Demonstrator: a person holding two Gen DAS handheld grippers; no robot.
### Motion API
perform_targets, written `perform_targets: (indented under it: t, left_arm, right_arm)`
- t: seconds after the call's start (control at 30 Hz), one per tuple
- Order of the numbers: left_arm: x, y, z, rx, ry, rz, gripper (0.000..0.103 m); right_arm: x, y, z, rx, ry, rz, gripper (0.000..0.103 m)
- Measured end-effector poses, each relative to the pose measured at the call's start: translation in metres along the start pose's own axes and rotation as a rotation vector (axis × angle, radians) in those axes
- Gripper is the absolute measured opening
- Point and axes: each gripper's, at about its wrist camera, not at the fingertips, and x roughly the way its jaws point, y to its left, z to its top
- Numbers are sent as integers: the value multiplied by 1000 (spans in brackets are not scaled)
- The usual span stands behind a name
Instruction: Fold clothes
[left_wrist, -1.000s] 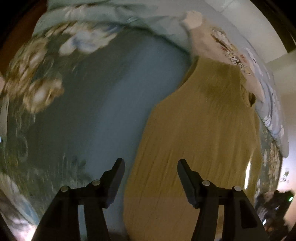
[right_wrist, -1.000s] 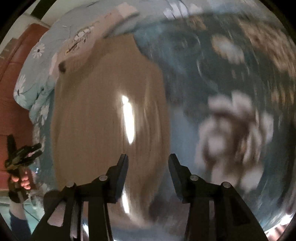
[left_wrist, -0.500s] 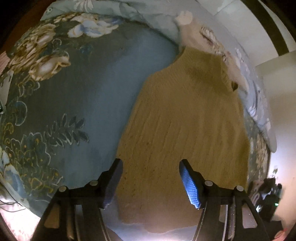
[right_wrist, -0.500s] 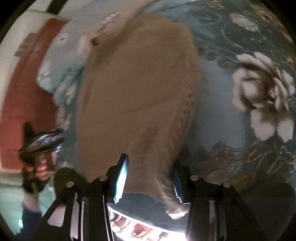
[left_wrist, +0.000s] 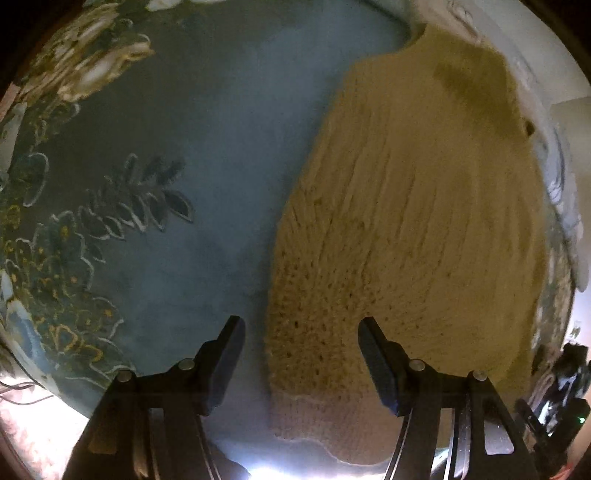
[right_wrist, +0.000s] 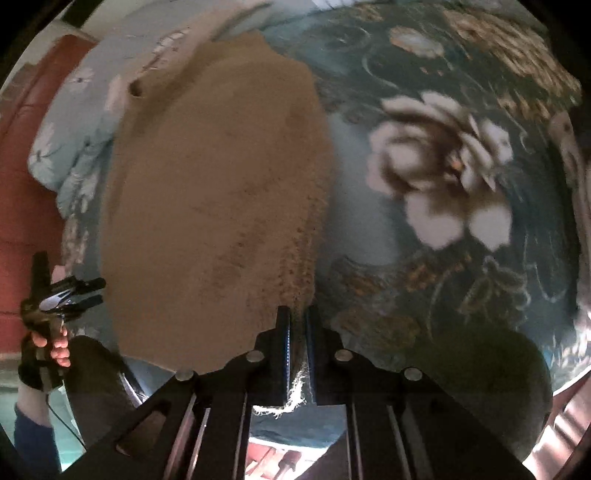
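Observation:
A tan knitted sweater lies flat on a dark teal floral bedspread; it also shows in the right wrist view. My left gripper is open, its jaws standing either side of the sweater's near left hem corner, just above it. My right gripper is shut on the sweater's near right hem corner, with fringe showing between the jaws. The left gripper and the hand holding it appear at the left edge of the right wrist view.
A light blue floral quilt is bunched at the head of the bed beyond the sweater's collar. A red-brown headboard stands behind it. The bed's near edge runs just under the grippers, with bright floor below.
Both grippers have come down to the sweater's near hem. The right gripper has shut on the right hem corner. The left gripper has stayed open.

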Motion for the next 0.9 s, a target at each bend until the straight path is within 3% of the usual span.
perform_targets:
  t: [0.2,0.5,0.57,0.63,0.7,0.8,0.9]
  left_arm:
    - [10,-13,-4,19,64,-2,67]
    - [-39,-35,-26,143,-17,-181,66]
    - [-42,-35,-28,148,-30,-177,64]
    - [-40,-30,-33,152,-41,-146,46]
    - [-38,-25,-37,154,-52,-87,17]
    - [-36,-24,-40,169,-58,31,12]
    - [-26,-24,-38,165,-38,101,11]
  right_arm:
    - [12,-10,1,38,43,-43,8]
    - [16,-13,9,49,56,-16,8]
    - [17,-13,10,50,57,-11,8]
    - [17,-14,12,53,57,-5,8]
    - [18,-14,14,51,61,-7,8]
    - [20,-14,17,46,71,-14,9]
    - [25,-12,21,33,86,-37,9]
